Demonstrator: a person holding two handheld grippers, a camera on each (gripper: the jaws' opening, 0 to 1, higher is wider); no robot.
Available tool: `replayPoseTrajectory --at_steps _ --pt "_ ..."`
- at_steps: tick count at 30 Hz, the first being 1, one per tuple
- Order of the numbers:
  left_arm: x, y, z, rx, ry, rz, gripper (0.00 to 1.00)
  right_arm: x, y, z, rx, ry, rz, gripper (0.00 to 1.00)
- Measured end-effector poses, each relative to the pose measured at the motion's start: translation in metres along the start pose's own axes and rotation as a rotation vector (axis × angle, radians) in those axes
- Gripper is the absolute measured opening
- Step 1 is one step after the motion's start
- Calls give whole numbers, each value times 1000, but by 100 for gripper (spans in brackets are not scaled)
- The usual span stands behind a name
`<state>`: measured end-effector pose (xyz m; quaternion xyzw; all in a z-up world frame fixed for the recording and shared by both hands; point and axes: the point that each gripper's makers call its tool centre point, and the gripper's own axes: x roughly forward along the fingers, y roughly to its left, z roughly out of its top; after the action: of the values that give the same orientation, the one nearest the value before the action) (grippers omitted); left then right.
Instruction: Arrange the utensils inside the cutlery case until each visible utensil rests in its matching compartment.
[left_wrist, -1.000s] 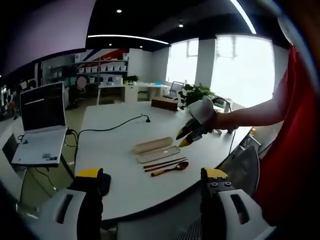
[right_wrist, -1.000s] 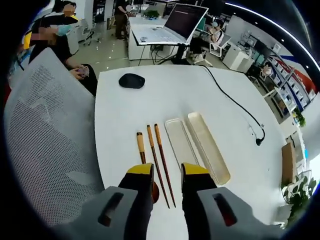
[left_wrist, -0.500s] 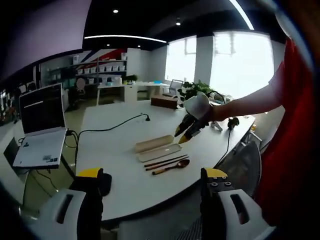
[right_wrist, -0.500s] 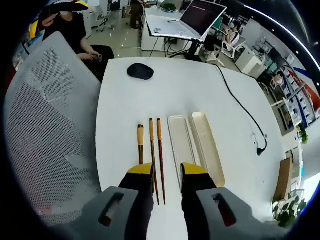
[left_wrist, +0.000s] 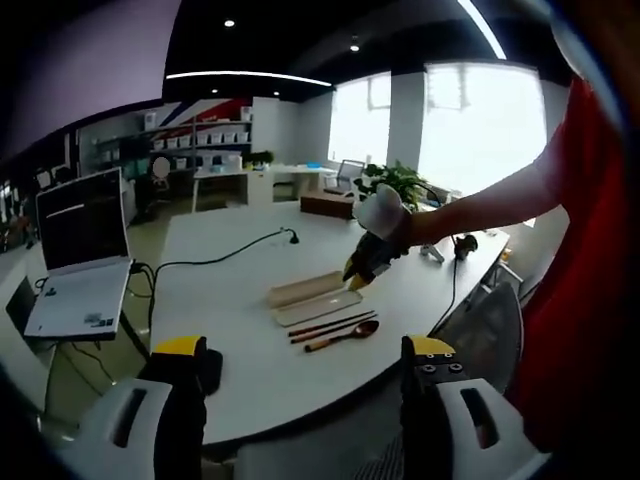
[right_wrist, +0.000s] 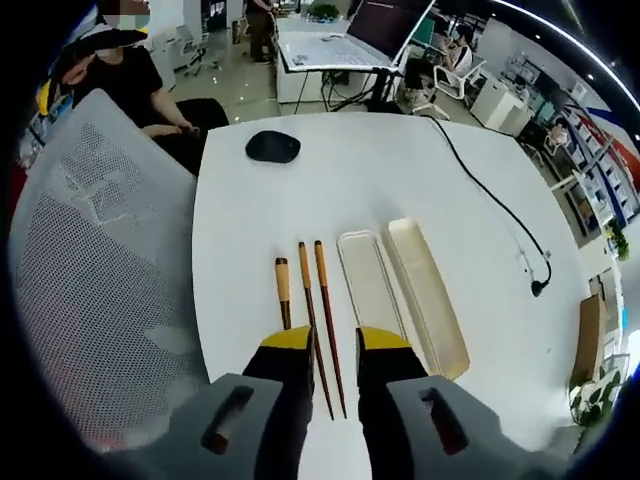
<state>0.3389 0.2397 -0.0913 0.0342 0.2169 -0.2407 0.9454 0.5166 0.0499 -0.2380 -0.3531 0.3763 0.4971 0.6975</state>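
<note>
The white desk (right_wrist: 250, 220) carries everything; a mesh chair back (right_wrist: 90, 290) stands against its near edge in the right gripper view, and a laptop (left_wrist: 75, 255) sits on a separate stand beyond the desk's far end in the left gripper view; a black cable (right_wrist: 495, 205) trails across the desk top, and a black mouse (right_wrist: 273, 146) lies near its far edge. The cutlery case lies open in two long beige halves side by side, the shallow tray (right_wrist: 368, 283) just beside the deeper lid (right_wrist: 428, 295); next to the tray lie two dark wooden chopsticks (right_wrist: 322, 315), close together and parallel to it, and just past them a wooden spoon (left_wrist: 345, 333), all on the bare desk outside the case. The right tongs (right_wrist: 334, 343) hang above the chopsticks with a narrow gap between the yellow tips, gripping nothing; the left tongs (left_wrist: 305, 352) are held back off the desk edge, spread wide and empty.
</note>
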Motion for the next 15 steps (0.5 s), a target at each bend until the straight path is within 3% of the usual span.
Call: replayPoseTrajectory --at_steps 4,7,9,12,15 --pt "-1 1 0 -18 -7 3 82 8 0 -4 17 11 13 12" --pt "-1 2 -1 -12 -5 7 82 15 8 -3 157 -27 23 8" --pt "-1 2 -2 -19 -7 10 82 24 11 -4 191 -50 27 8" --pt "0 1 -3 -30 -6 0 81 34 12 -8 287 -33 16 13" --pt "0 -1 -2 -2 5 -17 81 38 13 -5 311 -44 17 9"
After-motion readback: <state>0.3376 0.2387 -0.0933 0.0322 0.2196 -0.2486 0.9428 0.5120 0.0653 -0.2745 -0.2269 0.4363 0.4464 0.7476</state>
